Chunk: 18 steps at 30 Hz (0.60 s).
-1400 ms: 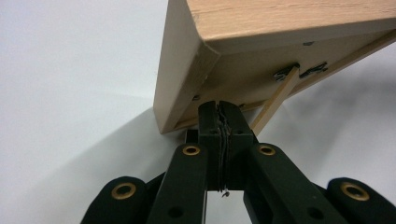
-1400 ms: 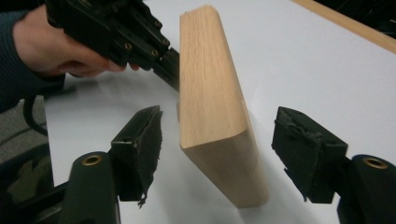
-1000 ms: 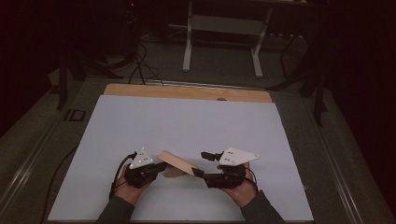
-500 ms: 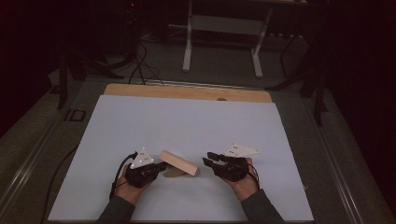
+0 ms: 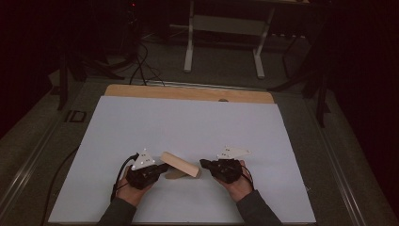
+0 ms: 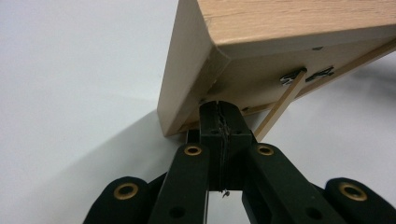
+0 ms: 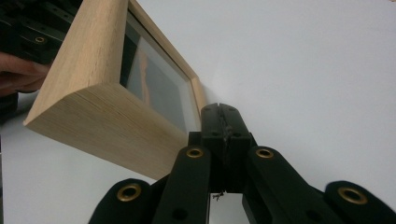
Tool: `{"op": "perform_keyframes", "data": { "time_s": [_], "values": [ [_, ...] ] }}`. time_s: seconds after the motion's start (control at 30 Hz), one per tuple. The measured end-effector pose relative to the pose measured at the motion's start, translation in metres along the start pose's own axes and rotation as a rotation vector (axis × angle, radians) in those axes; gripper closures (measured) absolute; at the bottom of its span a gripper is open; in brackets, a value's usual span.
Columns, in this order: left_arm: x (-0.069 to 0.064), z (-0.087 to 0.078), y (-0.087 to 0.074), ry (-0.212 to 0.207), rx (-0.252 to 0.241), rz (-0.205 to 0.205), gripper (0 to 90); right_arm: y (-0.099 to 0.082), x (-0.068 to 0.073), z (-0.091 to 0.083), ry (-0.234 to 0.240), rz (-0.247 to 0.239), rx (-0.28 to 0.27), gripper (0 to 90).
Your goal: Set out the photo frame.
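1. The thing here is a light wooden picture frame (image 5: 180, 164): chunky pale oak-looking border with visible grain, and the right gripper view shows a glass front (image 7: 156, 84) with something dark behind it.
2. From the left gripper view you get the back side: a flat backing board (image 6: 261, 81), small metal clips (image 6: 294, 77) and a thin wooden prop stick (image 6: 280, 105) running down from it.
3. It sits tilted, not flat, on the white table sheet (image 5: 188, 122), near the front edge, right between the two hands.
4. Left gripper (image 5: 162, 168): jaws pressed together, tips tucked under the frame's back corner, right up against it. Can't tell if they pinch anything.
5. Right gripper (image 5: 203, 163): jaws have just been closing and are now together with nothing between them, tip just beside the frame's front lower edge.
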<state>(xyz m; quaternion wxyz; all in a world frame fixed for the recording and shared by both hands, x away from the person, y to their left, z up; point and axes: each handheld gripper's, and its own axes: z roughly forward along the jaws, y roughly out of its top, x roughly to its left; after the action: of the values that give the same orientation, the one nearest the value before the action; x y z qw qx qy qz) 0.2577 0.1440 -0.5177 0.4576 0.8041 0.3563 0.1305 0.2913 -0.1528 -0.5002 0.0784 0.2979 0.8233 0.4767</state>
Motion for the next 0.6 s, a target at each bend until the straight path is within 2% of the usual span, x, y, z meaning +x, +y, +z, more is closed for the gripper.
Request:
{"op": "perform_keyframes", "data": {
  "time_s": [0.3, 0.6],
  "values": [
    [0.0011, 0.0008, 0.0004, 0.001, -0.002, -0.007, 90.0, -0.0012, 0.0021, 0.0063, 0.024, -0.003, 0.019, 89.8],
    [0.0028, 0.0043, 0.0017, -0.004, 0.001, -0.014, 90.0, -0.0012, 0.0013, 0.0053, 0.033, -0.007, 0.023, 89.8]
  ]
}}
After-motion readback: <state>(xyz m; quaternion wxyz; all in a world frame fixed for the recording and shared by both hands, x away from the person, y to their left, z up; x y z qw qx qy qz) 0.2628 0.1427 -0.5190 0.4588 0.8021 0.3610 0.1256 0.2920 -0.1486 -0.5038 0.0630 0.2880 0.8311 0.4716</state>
